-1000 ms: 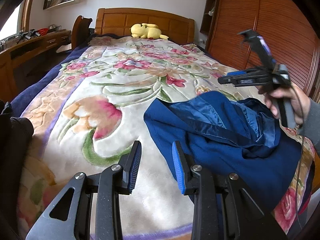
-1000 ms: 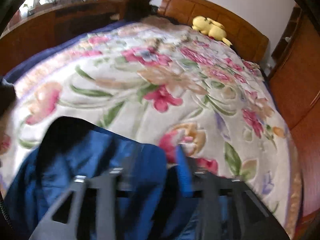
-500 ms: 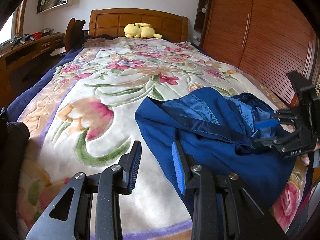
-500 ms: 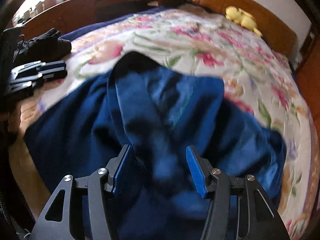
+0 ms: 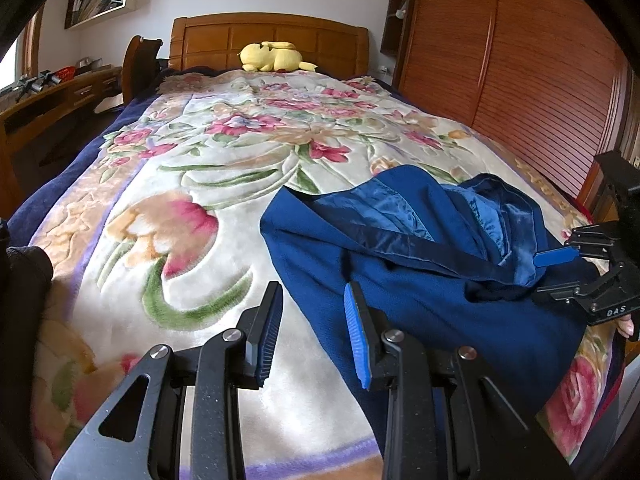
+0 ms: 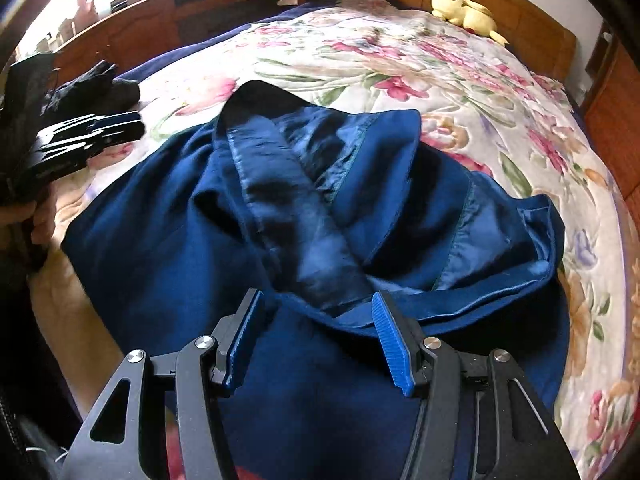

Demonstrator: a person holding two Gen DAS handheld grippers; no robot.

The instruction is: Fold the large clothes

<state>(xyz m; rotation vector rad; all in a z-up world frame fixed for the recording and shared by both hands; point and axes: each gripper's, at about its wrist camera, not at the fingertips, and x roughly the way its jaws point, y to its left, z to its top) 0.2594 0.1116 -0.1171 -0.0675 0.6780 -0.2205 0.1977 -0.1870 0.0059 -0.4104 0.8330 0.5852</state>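
Right wrist view: right gripper has descended over blue coat.

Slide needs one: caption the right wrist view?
Open right gripper poised over rumpled navy satin-lined coat on floral blanket.

The coat's near hem runs off the bottom edge; desk clutter is too small to identify.
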